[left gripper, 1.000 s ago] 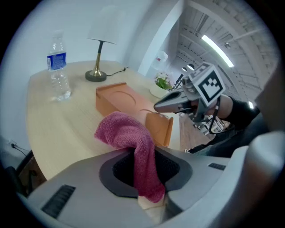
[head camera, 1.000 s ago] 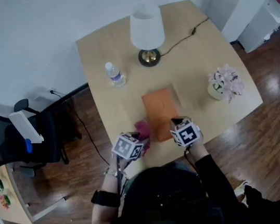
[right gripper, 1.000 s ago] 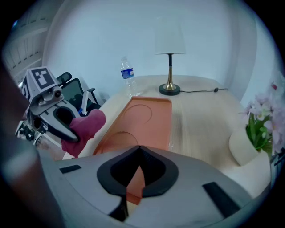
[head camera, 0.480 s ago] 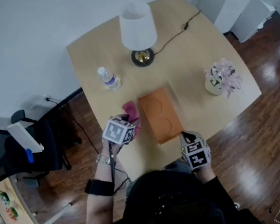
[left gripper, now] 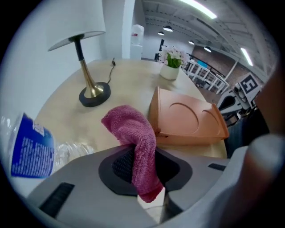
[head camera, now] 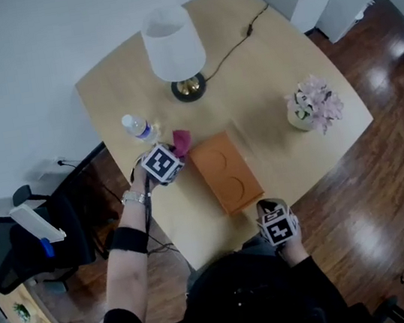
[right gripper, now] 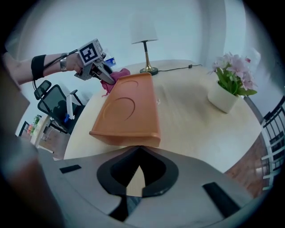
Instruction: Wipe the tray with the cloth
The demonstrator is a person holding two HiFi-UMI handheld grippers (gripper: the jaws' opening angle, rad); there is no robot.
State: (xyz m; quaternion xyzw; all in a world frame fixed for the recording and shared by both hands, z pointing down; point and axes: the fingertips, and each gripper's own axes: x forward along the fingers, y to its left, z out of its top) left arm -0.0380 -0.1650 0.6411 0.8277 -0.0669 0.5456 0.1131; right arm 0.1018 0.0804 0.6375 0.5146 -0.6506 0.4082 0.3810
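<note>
An orange tray (head camera: 225, 172) lies upside down on the wooden table (head camera: 250, 81), two round rings moulded in its base; it also shows in the left gripper view (left gripper: 187, 120) and the right gripper view (right gripper: 127, 109). My left gripper (head camera: 172, 152) is shut on a pink cloth (left gripper: 136, 138), held just off the tray's far left corner; the cloth (head camera: 181, 140) pokes out beyond the marker cube. My right gripper (head camera: 270, 207) is shut and empty, at the table's near edge just short of the tray's near end (right gripper: 133, 136).
A white-shaded lamp (head camera: 172, 44) stands at the back, its cord (head camera: 240, 40) trailing right. A water bottle (head camera: 138, 127) sits left of the cloth, close to my left gripper. A flower pot (head camera: 311, 107) stands at the right. An office chair (head camera: 28, 238) is on the floor, left.
My left gripper has carried the cloth from the tray's near left side up along it to its far left corner. My right gripper has drawn back off the tray toward the table's near edge.
</note>
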